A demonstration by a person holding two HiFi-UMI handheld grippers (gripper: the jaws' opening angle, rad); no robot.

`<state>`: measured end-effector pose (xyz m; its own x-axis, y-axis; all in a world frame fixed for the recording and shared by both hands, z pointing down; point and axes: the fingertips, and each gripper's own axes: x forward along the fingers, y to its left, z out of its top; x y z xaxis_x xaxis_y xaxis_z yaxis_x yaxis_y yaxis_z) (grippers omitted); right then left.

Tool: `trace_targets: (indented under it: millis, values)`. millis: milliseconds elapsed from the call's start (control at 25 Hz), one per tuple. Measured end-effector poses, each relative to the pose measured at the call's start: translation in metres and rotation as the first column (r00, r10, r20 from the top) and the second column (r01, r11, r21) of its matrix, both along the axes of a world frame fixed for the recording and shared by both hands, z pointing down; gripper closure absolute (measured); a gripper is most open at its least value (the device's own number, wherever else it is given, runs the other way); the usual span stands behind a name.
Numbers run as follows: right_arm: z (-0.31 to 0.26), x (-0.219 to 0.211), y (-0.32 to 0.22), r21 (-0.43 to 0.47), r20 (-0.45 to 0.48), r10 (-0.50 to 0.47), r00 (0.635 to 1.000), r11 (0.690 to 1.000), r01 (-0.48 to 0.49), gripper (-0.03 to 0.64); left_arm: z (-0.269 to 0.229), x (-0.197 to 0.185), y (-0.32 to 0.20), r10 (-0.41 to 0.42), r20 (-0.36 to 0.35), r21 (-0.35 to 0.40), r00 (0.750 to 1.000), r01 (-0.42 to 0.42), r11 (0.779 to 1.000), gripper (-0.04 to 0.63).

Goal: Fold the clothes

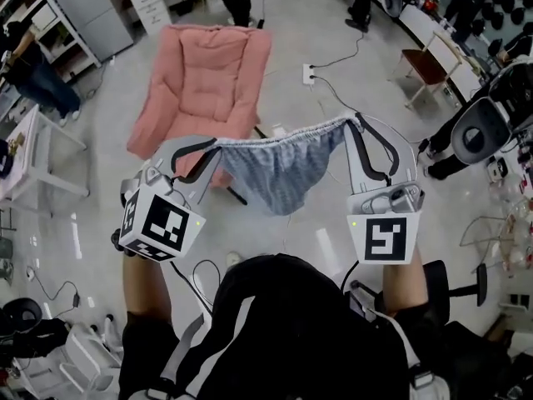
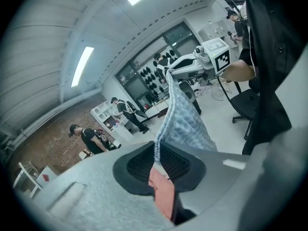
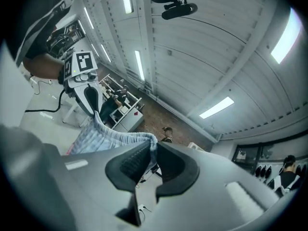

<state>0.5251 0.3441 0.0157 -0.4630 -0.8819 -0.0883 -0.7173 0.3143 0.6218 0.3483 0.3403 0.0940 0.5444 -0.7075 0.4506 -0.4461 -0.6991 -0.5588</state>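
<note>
The pale blue checked cloth garment with gathered waistband (image 1: 281, 173) hangs in mid-air, stretched between the left hand-held gripper (image 1: 215, 146) and the right hand-held gripper (image 1: 356, 124), each clamped on a waistband end. Each grip holds only a thin edge; a sharp pull apart could slip it free onto the floor (image 1: 333, 48). No legible writing appears, only square markers (image 1: 163, 227).

Blue-checked garment (image 1: 281, 173), pink armchair (image 1: 204, 82)

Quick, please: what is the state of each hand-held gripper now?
Left hand-held gripper: closed on the blue garment.
Right hand-held gripper: closed on the same garment.
</note>
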Motion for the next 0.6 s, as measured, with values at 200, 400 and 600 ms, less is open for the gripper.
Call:
trace_targets:
  millis: [200, 400, 600]
  values:
    - [0.011, 0.027, -0.004, -0.02, -0.021, 0.061, 0.998, 0.998, -0.061, 0.569, 0.013, 0.026, -0.007, 0.065, 0.007, -0.037, 0.998, -0.064, 0.997, 0.551]
    - [0.025, 0.037, -0.015, -0.015, -0.057, 0.109, 0.992, 0.994, -0.11, 0.569, 0.013, 0.031, 0.002, 0.098, 0.019, -0.053, 0.995, -0.096, 0.994, 0.551]
    - [0.039, 0.027, -0.03, -0.049, -0.051, 0.089, 0.995, 0.995, -0.092, 0.569, 0.012, 0.022, 0.012, 0.083, 0.037, -0.059, 0.996, -0.081, 0.995, 0.551]
